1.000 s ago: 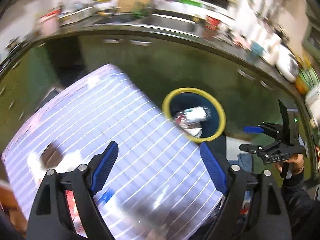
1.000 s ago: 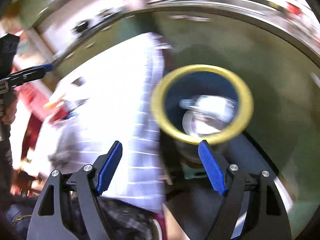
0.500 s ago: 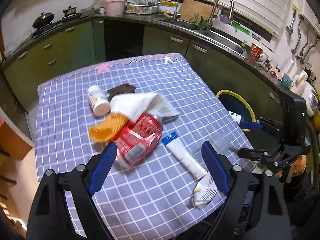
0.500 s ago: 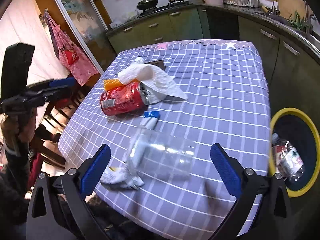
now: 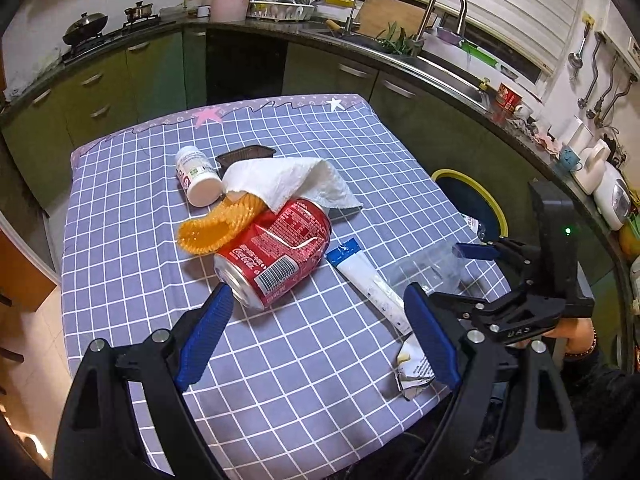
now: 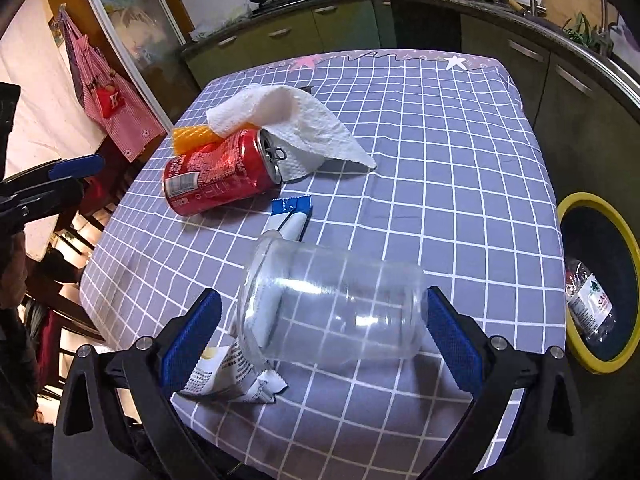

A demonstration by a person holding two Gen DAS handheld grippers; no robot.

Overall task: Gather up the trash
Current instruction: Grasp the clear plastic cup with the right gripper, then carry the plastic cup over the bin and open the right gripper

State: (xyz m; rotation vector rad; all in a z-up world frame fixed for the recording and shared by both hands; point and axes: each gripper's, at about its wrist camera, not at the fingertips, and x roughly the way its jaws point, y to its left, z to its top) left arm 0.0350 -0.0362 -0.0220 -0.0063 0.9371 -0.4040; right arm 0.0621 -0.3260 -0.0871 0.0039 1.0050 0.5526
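On the purple checked tablecloth lie a dented red cola can, an orange mesh sleeve, a white paper towel, a white pill bottle, a white tube with a blue end and a crumpled wrapper. My left gripper hovers open just short of the can, holding nothing. A clear plastic jar lies on its side between the wide open jaws of my right gripper. The pads stand beside it without pressing.
A blue bin with a yellow rim stands off the table's right side, with a plastic bottle inside. A dark tray sits behind the pill bottle. Green kitchen cabinets ring the table. The left gripper shows at the right wrist view's left edge.
Both views have swung from over the bin back to the table. The right jaws have spread wider and now flank the clear jar. The left gripper has come nearer the can.
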